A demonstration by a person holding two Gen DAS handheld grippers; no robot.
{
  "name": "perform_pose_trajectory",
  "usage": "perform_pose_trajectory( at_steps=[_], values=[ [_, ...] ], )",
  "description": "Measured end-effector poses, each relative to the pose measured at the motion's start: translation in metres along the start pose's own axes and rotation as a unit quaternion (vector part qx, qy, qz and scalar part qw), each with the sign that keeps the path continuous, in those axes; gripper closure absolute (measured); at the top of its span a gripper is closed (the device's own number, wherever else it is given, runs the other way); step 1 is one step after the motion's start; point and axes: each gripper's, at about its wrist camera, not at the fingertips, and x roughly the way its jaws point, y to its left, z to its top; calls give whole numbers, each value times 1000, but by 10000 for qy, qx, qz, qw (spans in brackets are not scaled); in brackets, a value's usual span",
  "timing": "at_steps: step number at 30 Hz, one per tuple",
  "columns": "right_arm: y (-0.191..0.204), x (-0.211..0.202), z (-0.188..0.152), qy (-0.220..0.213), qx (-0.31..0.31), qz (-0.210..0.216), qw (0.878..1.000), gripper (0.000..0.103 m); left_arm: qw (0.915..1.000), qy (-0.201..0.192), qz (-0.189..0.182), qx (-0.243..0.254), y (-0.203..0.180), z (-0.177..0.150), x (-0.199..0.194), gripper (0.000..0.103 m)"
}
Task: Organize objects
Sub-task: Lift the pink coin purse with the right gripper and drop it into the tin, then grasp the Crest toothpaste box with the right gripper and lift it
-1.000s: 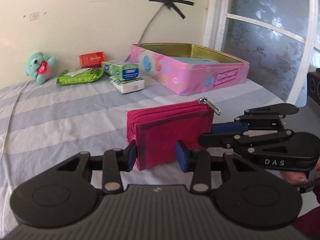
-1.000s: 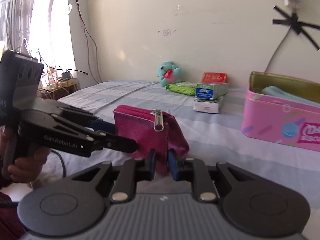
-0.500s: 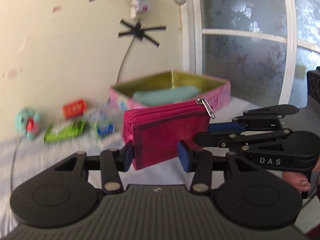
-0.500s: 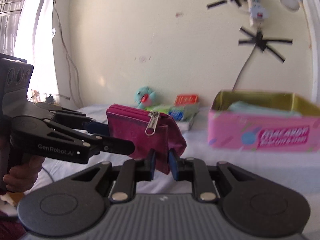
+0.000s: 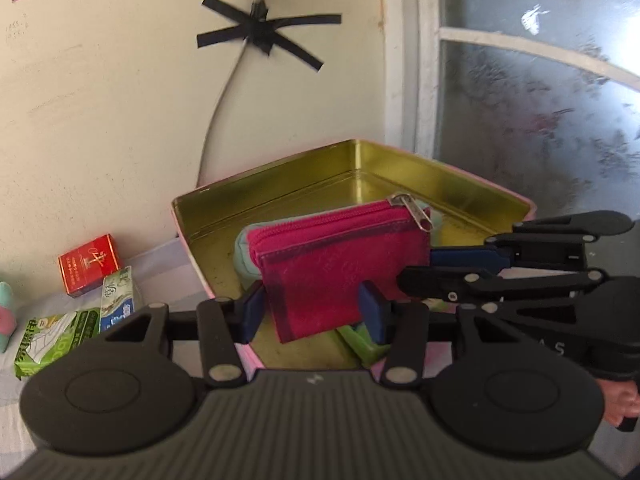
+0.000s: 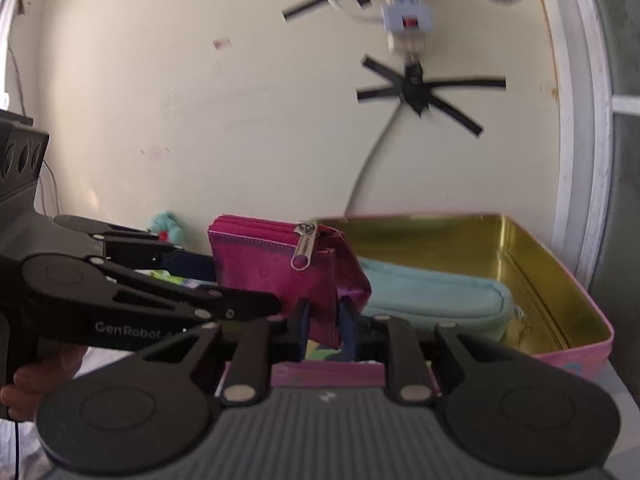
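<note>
Left wrist view: the pink purse (image 5: 340,268) has come from the bed to above the tin (image 5: 280,184). The left gripper (image 5: 312,312) is opening around it; the right gripper (image 6: 324,328) pinches it, ready to drop in.

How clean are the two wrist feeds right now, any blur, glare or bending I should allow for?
Left wrist view: sharp on the purse and tin; fisheye bows the window bar; bright glare patches on the frosted glass. Right wrist view: softer, motion blur on the power strip and tape cross; tin wall glints; left edge washed out by daylight.
</note>
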Motion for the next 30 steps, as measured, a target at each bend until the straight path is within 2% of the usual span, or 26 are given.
perform_pose_trajectory(
  at_steps=[4, 6, 7, 9, 12, 14, 18, 21, 25, 30],
  values=[
    [-3, 32, 3, 321, -126, -131, 9993, 86, 9991, 293, 269, -159, 6, 6, 31, 49],
    [-2, 45, 1, 395, -235, -393, 9982, 83, 9981, 311, 452, -279, 11, 8, 39, 43],
    [-1, 50, 0, 386, -285, -622, 9969, 73, 9980, 283, 408, -392, 14, 8, 37, 42],
    [-6, 50, -2, 215, -136, -930, 9953, 65, 9980, 143, 289, -539, 16, 6, 20, 39],
    [-13, 25, -7, -252, 411, -726, 9962, 65, 9984, -278, 191, -459, 12, -2, -18, 33],
    [-9, 8, -14, -556, 508, -817, 9938, 65, 9978, -506, 128, -416, 7, -10, -44, 31],
    [9, -18, -24, -814, 586, -738, 9922, 65, 9969, -670, 198, -361, 8, -34, -84, 31],
    [31, -32, -29, -920, 535, -605, 9925, 64, 9965, -657, 369, -369, 18, -54, -105, 31],
    [65, -35, -31, -963, 367, -278, 9943, 63, 9944, -396, 741, -635, 50, -77, -110, 31],
    [109, -13, -35, -640, 29, 66, 9979, 63, 9827, -157, 1456, -1131, 104, -107, -107, 31]
  ],
)
